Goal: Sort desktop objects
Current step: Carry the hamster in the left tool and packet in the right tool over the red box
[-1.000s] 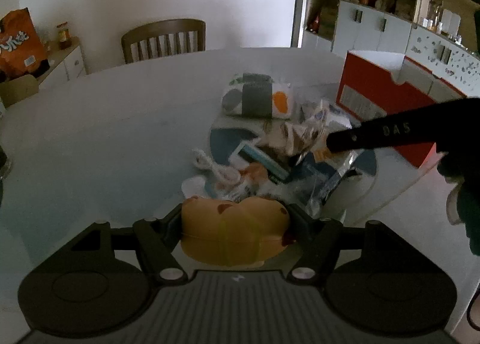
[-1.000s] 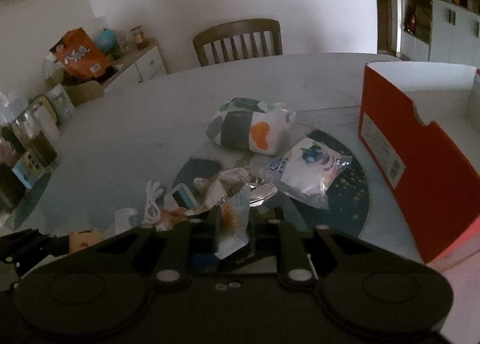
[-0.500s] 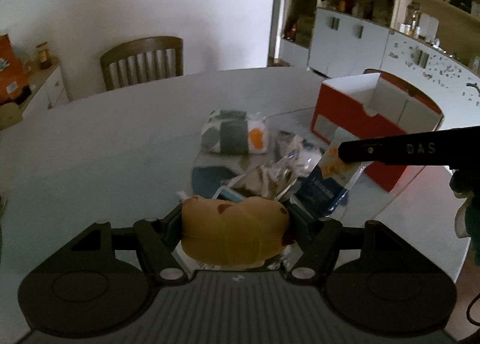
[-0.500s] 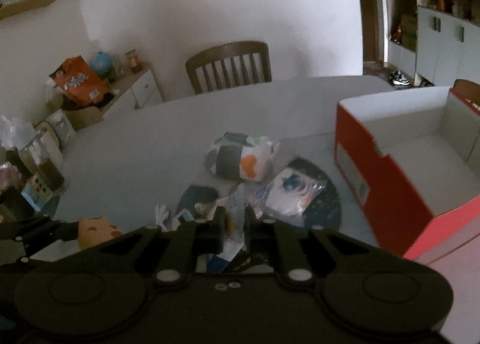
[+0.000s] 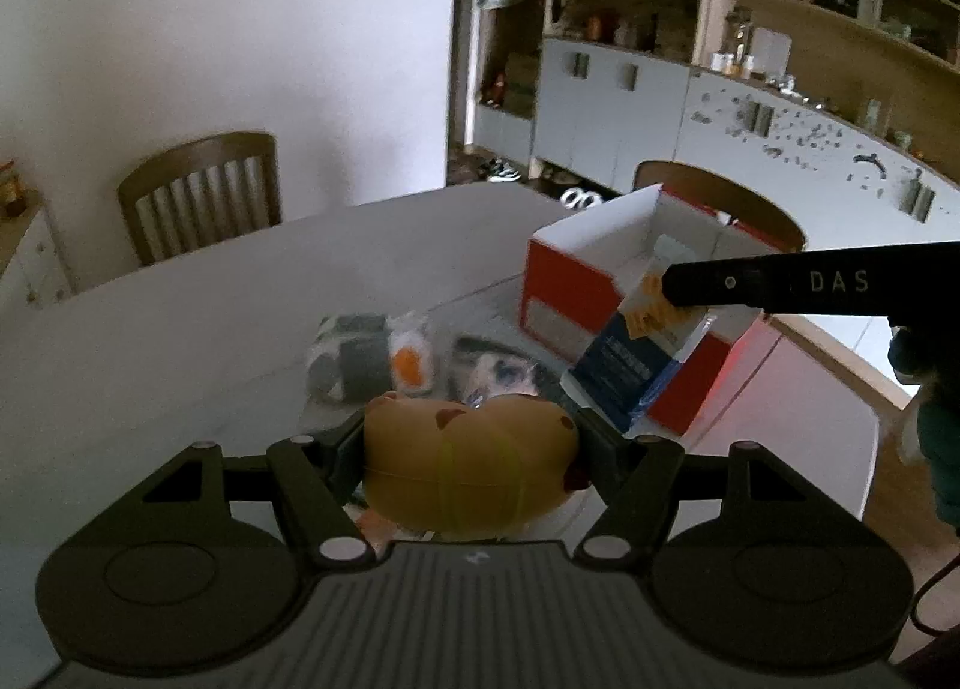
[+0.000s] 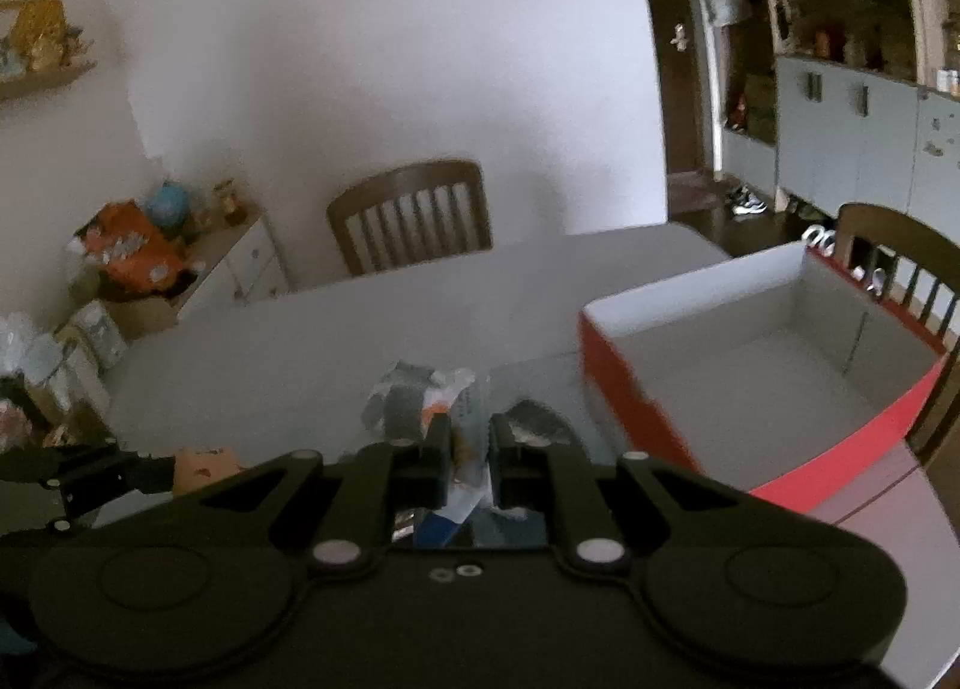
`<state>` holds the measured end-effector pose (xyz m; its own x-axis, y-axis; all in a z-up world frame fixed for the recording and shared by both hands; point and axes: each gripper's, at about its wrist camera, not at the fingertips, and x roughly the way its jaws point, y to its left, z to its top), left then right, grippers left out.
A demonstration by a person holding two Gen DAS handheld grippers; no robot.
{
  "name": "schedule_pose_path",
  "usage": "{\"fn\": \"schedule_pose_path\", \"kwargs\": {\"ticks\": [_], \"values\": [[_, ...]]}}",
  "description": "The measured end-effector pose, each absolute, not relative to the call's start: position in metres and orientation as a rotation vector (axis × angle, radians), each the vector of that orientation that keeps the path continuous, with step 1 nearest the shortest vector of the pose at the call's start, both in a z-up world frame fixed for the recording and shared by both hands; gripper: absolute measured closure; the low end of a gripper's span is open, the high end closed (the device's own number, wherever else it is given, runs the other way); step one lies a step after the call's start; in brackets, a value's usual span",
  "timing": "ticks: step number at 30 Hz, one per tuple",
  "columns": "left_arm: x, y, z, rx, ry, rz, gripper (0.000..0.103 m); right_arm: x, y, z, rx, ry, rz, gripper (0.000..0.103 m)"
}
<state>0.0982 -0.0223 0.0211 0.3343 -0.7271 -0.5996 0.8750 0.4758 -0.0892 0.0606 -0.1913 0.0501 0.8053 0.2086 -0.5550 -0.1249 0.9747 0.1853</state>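
Note:
My left gripper (image 5: 471, 443) is shut on a round yellow-tan toy (image 5: 468, 467) with brown spots, held above the table. My right gripper (image 6: 470, 452) is shut on a blue, white and orange snack packet (image 6: 465, 473); in the left wrist view the packet (image 5: 636, 359) hangs from the right gripper's fingers (image 5: 750, 284) in front of the red box (image 5: 564, 293). The open red box (image 6: 648, 407) with a white inside stands at the right. The left gripper with the toy (image 6: 204, 464) shows at the lower left of the right wrist view.
On the table lie a grey, white and orange patterned pouch (image 5: 366, 353) and a clear plastic bag (image 5: 498, 371) on a dark round mat. Wooden chairs (image 5: 201, 197) stand behind the table and behind the box (image 6: 900, 263). A side cabinet with snack bags (image 6: 132, 245) is at the left.
Both grippers have risen from the pile with their loads. The right gripper has carried the packet up and right toward the red box, whose inside now shows.

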Motion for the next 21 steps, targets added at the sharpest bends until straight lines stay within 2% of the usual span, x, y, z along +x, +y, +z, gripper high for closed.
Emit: {"fn": "schedule_pose_path", "kwargs": {"ticks": [21], "values": [[0.053,-0.144,0.050,0.307,0.587,-1.155,0.032,0.091,-0.302,0.068,0.157,0.552,0.168,0.091]]}}
